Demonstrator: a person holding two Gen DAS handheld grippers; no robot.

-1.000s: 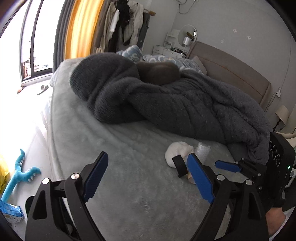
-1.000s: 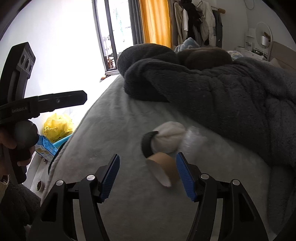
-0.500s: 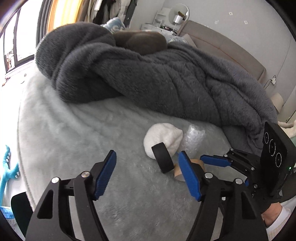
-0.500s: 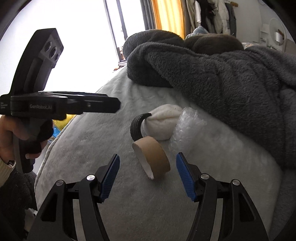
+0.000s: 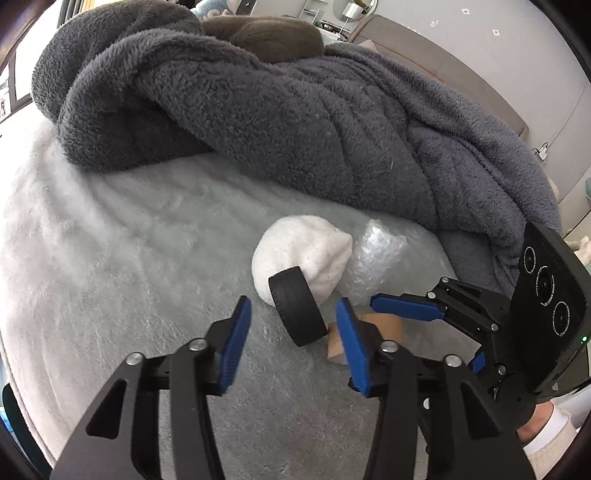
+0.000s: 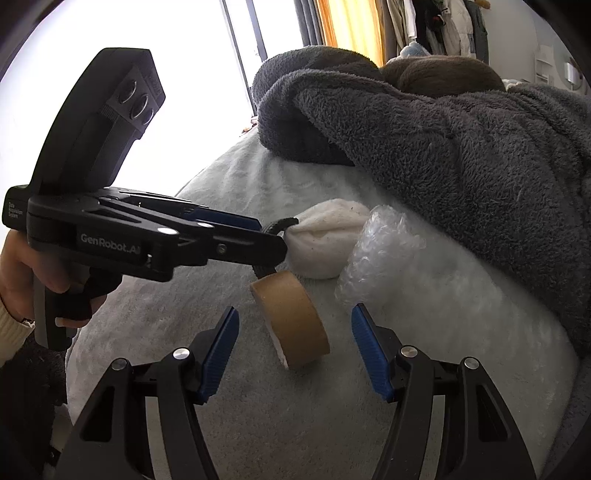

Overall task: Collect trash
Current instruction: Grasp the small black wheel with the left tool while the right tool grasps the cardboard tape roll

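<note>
On the pale grey bed cover lie a black toy wheel (image 5: 298,311), a white cloth ball (image 5: 300,252), a wad of bubble wrap (image 5: 377,258) and a brown cardboard tape roll (image 6: 291,322). My left gripper (image 5: 293,334) is open, its jaws on either side of the black wheel, not touching it. My right gripper (image 6: 294,345) is open with its jaws straddling the cardboard roll. The left gripper body (image 6: 155,236) hides most of the wheel in the right wrist view. The right gripper (image 5: 424,314) shows at the right of the left wrist view.
A thick dark grey blanket (image 5: 295,110) is heaped across the bed behind the items, with a brown pillow (image 5: 266,37) beyond it. A bright window (image 6: 147,44) and orange curtain (image 6: 351,26) stand at the far side. A headboard (image 5: 443,55) lines the wall.
Both grippers have moved forward and down toward the items. The left now straddles the black wheel and the right straddles the cardboard roll. The left jaws have narrowed.
</note>
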